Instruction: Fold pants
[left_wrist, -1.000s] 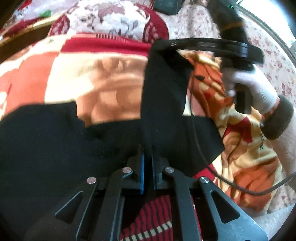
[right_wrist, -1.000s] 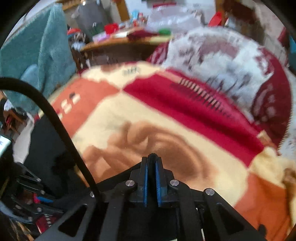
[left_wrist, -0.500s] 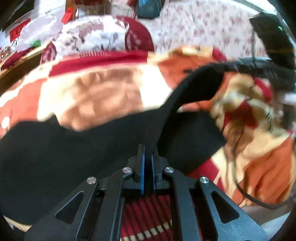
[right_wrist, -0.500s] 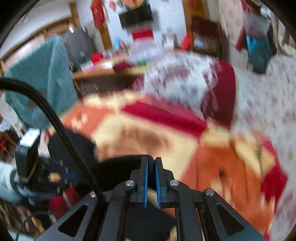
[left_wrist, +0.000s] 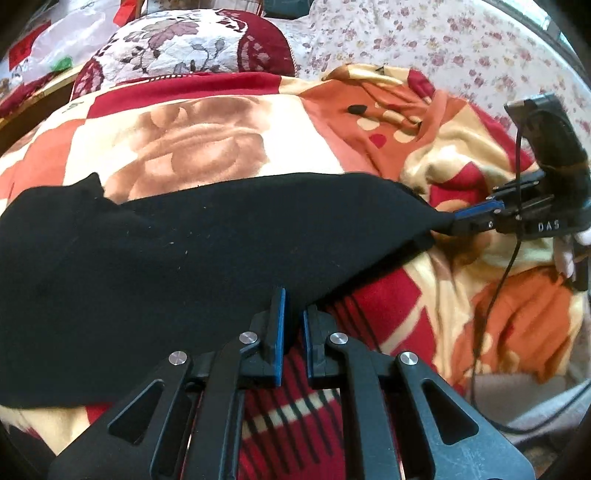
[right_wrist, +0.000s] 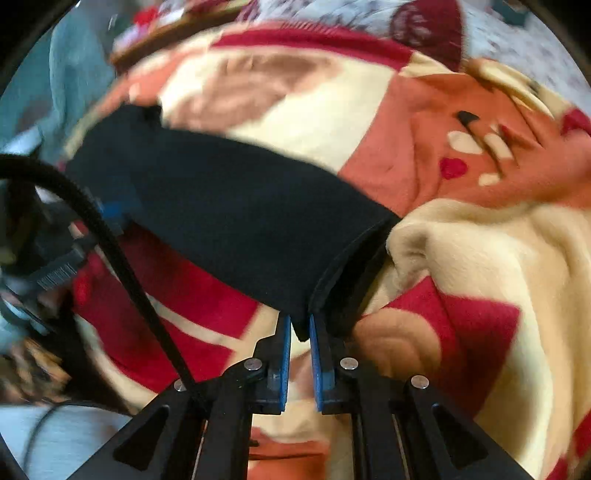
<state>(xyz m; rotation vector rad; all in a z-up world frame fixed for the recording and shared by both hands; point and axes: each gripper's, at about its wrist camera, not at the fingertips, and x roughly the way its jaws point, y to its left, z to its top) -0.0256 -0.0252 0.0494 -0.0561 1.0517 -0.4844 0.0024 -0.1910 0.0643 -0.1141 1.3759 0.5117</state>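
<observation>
The black pants (left_wrist: 207, 258) lie stretched across the blanket (left_wrist: 207, 129) on the bed, each corner pinched in the jaws of the left gripper (left_wrist: 293, 314) and right gripper (right_wrist: 300, 332), and an uneven pull could slip the thin cloth out.

Plain black pants (left_wrist: 207, 251) lying over a blanket (left_wrist: 207, 125) showing red, orange, cream and tan patches, black grippers wearing blue finger pads (right_wrist: 284, 354), floral white-and-maroon cushion (left_wrist: 184, 44) sitting behind
</observation>
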